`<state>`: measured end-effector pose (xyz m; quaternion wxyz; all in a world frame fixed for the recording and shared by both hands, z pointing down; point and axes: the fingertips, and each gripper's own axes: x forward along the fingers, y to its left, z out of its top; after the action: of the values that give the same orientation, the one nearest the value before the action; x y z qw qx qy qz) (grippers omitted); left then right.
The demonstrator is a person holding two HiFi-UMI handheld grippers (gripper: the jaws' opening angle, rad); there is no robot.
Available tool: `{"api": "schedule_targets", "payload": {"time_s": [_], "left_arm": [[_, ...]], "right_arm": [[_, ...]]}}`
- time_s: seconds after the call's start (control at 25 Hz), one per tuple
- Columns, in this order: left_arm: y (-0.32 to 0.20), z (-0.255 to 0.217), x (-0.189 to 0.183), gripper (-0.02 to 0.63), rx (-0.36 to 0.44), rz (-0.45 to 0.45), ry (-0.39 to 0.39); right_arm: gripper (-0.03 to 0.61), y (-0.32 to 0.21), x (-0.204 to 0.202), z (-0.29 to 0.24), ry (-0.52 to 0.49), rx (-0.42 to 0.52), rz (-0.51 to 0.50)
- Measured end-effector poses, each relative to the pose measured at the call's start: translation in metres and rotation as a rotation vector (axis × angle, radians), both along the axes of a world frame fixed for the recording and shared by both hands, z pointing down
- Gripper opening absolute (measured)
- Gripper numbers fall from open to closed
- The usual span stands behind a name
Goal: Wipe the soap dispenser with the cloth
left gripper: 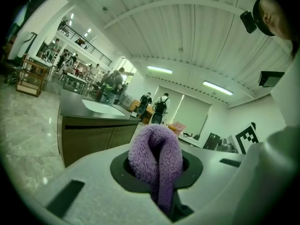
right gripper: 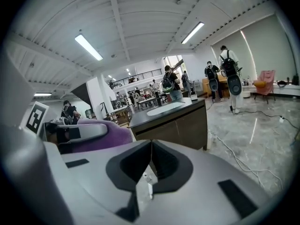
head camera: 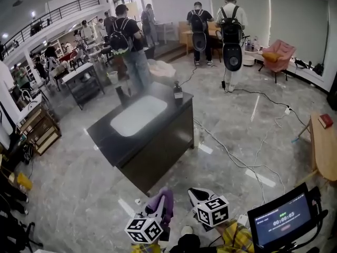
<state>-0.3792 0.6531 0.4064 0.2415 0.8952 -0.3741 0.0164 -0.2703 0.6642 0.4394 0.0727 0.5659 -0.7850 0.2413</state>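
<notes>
The soap dispenser (head camera: 178,92), a small dark bottle, stands on the far right corner of a dark counter (head camera: 158,136) with a white sink (head camera: 138,115). Both grippers are low in the head view, well short of the counter's near corner. My left gripper (head camera: 164,195) is shut on a purple fleecy cloth (left gripper: 156,157), which bulges up in a fold between the jaws. My right gripper (right gripper: 150,146) is shut with nothing in it, its jaws meeting in a thin line. From the right gripper view the cloth (right gripper: 108,135) shows at the left.
Cables (head camera: 231,154) trail over the marble floor right of the counter. A monitor (head camera: 281,219) stands at the lower right and a wooden table (head camera: 324,146) at the right edge. Several people with backpacks stand beyond the counter. Shelves (head camera: 41,129) stand at the left.
</notes>
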Motion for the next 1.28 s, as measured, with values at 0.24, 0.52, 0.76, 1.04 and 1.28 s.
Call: {"api": "schedule_targets", "payload": {"time_s": [0.24, 0.52, 0.76, 1.04, 1.28], "left_arm": [[-0.077, 0.004, 0.008, 0.043, 0.001, 0.027, -0.003], [-0.097, -0.010, 0.011, 0.043, -0.009, 0.086, 0.008], [-0.136, -0.002, 0.026, 0.043, -0.008, 0.144, 0.018], [-0.173, 0.005, 0.040, 0.043, -0.020, 0.136, 0.008], [-0.215, 0.000, 0.071, 0.043, -0.009, 0.068, -0.012]], "right_arm": [[0.006, -0.073, 0.006, 0.002, 0.009, 0.003, 0.015], [0.006, -0.086, 0.008, -0.015, 0.020, -0.004, 0.067], [0.006, -0.125, 0.020, -0.006, 0.039, -0.012, 0.109], [0.006, -0.170, 0.038, -0.002, 0.036, -0.002, 0.111], [0.006, -0.218, 0.074, -0.010, 0.027, 0.025, 0.059]]}}
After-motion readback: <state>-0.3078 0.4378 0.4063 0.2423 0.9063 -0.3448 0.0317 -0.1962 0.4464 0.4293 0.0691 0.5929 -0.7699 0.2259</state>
